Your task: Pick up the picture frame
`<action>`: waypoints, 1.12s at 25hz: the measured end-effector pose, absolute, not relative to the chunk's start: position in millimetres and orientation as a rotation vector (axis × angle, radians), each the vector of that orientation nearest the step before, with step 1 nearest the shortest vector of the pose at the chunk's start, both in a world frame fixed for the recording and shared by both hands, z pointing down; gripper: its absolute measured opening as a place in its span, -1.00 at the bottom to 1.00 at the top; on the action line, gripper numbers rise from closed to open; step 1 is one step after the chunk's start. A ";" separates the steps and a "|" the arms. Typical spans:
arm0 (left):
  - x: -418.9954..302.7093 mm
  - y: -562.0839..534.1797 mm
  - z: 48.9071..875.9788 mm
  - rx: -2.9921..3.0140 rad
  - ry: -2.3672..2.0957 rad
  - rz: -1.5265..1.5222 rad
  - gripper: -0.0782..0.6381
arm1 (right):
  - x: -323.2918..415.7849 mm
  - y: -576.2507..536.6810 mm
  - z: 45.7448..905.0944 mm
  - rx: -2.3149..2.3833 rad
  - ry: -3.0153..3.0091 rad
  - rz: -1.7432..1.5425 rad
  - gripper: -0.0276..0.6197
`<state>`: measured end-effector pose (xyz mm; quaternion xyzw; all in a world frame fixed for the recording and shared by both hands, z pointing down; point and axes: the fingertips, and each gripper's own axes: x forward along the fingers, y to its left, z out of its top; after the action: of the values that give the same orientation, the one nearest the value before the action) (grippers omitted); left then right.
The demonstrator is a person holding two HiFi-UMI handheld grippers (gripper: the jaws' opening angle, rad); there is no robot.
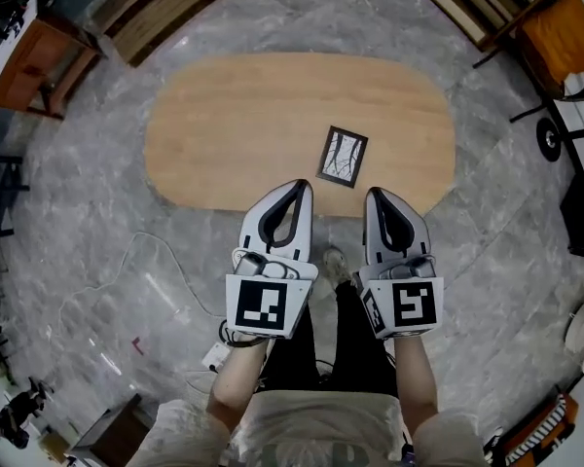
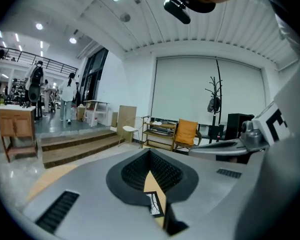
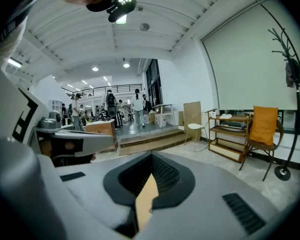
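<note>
The picture frame (image 1: 343, 157), black-edged with a pale branch-like print, lies flat on the oval wooden table (image 1: 234, 125), near its front edge right of centre. My left gripper (image 1: 299, 185) hangs over that edge just left of the frame. My right gripper (image 1: 377, 194) hangs just right of the frame. Both are above it and apart from it, jaws shut and empty. In the left gripper view, the picture frame (image 2: 154, 204) and tabletop show through the gap in the shut left gripper (image 2: 150, 153). In the right gripper view, only tabletop (image 3: 145, 199) shows through the right gripper (image 3: 152, 156).
The floor is grey marble, with a white cable (image 1: 127, 261) at lower left. A wooden cabinet (image 1: 29, 61) stands far left and an orange chair (image 1: 565, 27) far right. Wooden steps (image 1: 165, 13) lie behind the table. People (image 3: 110, 109) stand far off.
</note>
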<state>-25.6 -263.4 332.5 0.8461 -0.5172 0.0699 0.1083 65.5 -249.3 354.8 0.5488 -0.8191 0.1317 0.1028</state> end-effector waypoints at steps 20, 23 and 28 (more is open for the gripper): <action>-23.8 -234.5 525.1 2.346 -1.451 0.376 -0.76 | 52.2 -204.9 554.2 1.498 -2.255 0.645 -0.90; -23.3 -235.9 525.4 2.352 -1.452 0.376 -0.76 | 52.6 -210.8 550.9 1.504 -2.262 0.624 -0.90; -28.8 -236.8 525.5 2.341 -1.458 0.372 -0.76 | 48.3 -216.3 554.9 1.480 -2.253 0.607 -0.90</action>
<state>-28.8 -236.8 525.5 0.8277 -0.5155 0.1314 0.1786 48.3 -216.3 554.9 0.5261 -0.8009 0.2156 0.1880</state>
